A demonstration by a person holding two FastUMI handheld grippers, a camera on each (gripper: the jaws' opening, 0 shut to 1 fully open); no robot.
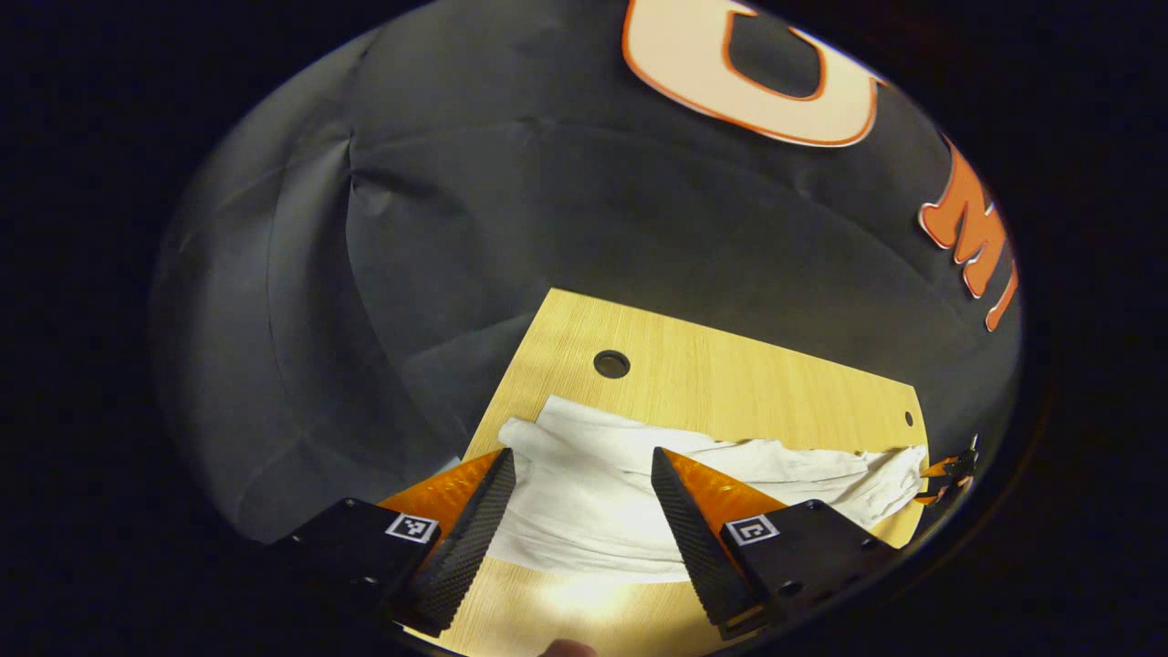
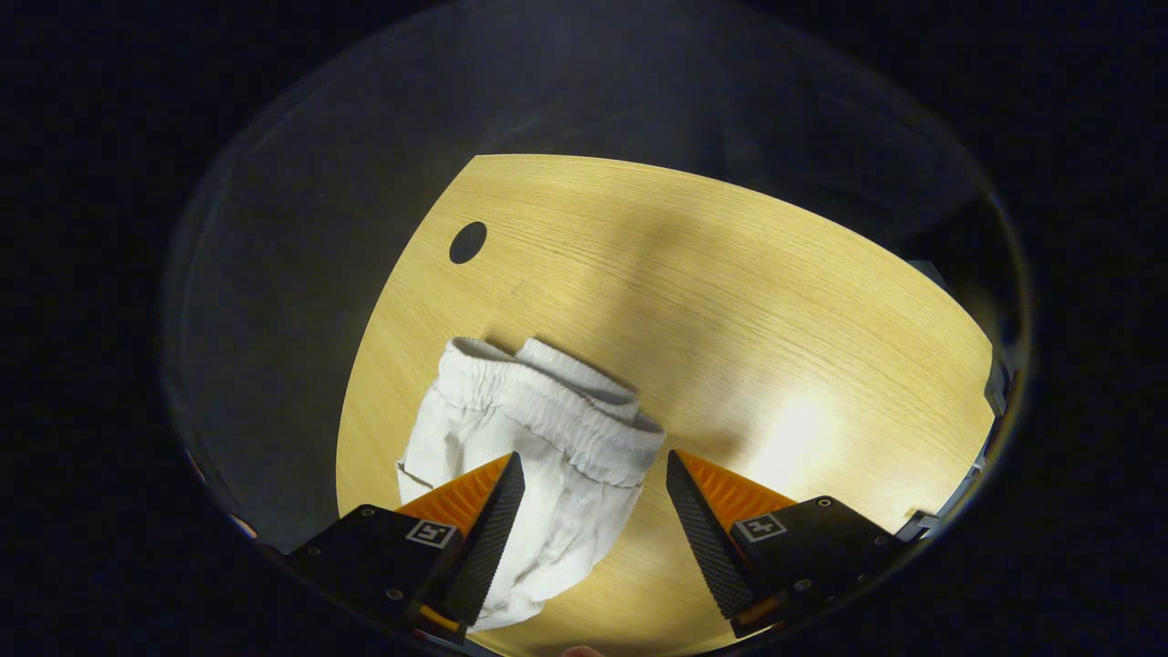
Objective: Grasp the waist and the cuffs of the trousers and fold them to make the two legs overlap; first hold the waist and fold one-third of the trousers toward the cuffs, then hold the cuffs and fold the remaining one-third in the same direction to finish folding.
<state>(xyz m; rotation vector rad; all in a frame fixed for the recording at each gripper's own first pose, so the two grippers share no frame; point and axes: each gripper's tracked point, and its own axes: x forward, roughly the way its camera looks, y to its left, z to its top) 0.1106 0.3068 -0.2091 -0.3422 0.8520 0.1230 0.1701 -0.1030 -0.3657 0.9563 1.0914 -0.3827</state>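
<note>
White trousers [image 1: 602,493] lie stretched across the wooden table [image 1: 730,374]. In the left gripper view my left gripper [image 1: 582,456] is open and hovers over the near end of the cloth, with nothing pinched. The far end reaches the right table edge, where the right gripper [image 1: 949,474] shows small. In the right gripper view the elastic waistband [image 2: 557,411] of the trousers [image 2: 566,511] lies just ahead. My right gripper [image 2: 593,461] is open above it, and the cloth runs down between its fingers without being held.
The table has a round cable hole [image 1: 611,363] near its back edge, seen as a hole [image 2: 467,242] in the right gripper view too, and a smaller hole [image 1: 908,418] at the right. Black cloth wall [image 1: 547,201] stands behind. Bare tabletop [image 2: 730,319] lies beyond the waistband.
</note>
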